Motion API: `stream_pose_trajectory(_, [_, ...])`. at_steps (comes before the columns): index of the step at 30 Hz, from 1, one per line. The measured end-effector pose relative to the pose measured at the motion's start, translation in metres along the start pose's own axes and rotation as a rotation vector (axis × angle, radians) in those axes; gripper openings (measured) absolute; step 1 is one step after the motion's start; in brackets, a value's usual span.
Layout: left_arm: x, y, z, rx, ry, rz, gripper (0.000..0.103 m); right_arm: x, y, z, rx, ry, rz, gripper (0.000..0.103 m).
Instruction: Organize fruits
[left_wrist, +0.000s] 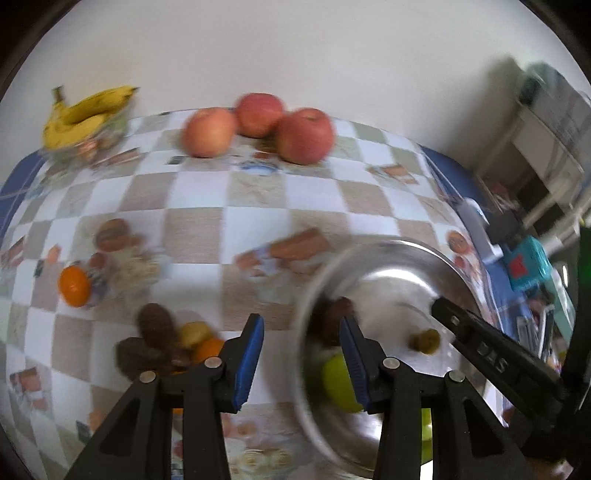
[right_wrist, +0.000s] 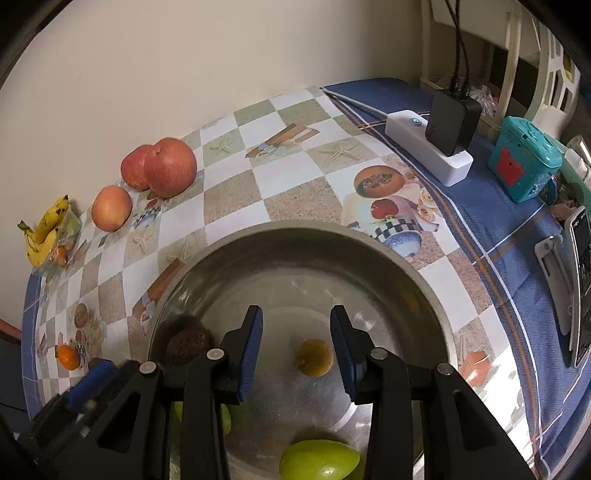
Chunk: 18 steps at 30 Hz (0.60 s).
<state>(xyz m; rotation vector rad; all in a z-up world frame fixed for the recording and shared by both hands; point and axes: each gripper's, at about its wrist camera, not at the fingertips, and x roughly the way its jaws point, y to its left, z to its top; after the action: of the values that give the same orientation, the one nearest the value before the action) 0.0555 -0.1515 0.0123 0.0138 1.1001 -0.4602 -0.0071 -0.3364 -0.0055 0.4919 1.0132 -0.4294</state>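
A steel bowl (right_wrist: 424, 291) sits near the table's front and holds a small yellow-brown fruit (right_wrist: 314, 357), a brown fruit (right_wrist: 186, 345) and green fruits (right_wrist: 319, 459). My right gripper (right_wrist: 297, 350) is open and empty above the bowl, the small fruit between its fingers' line. My left gripper (left_wrist: 302, 360) is open and empty over the bowl's left rim (left_wrist: 314, 295). Left of it lie brown fruits (left_wrist: 153, 326), a yellow fruit (left_wrist: 194, 332) and oranges (left_wrist: 75, 286). Three red apples (left_wrist: 303, 134) sit at the back.
Bananas (left_wrist: 86, 112) lie in a clear bag at the back left. A white power strip with a black adapter (right_wrist: 450, 120), a teal box (right_wrist: 522, 158) and a phone on a stand (right_wrist: 580, 284) are on the blue cloth at the right.
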Motion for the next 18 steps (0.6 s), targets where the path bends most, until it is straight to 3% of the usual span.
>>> stream_pose_trajectory(9, [-0.012,0.063,0.004,-0.177,-0.021,0.081,0.047,-0.01,0.035,-0.011,-0.099,-0.004,0.029,0.039])
stream_pose_trajectory(18, [-0.012,0.095,0.002,-0.276,-0.005,0.107,0.047,-0.009,0.058,-0.021,-0.174,0.012,0.053,0.039])
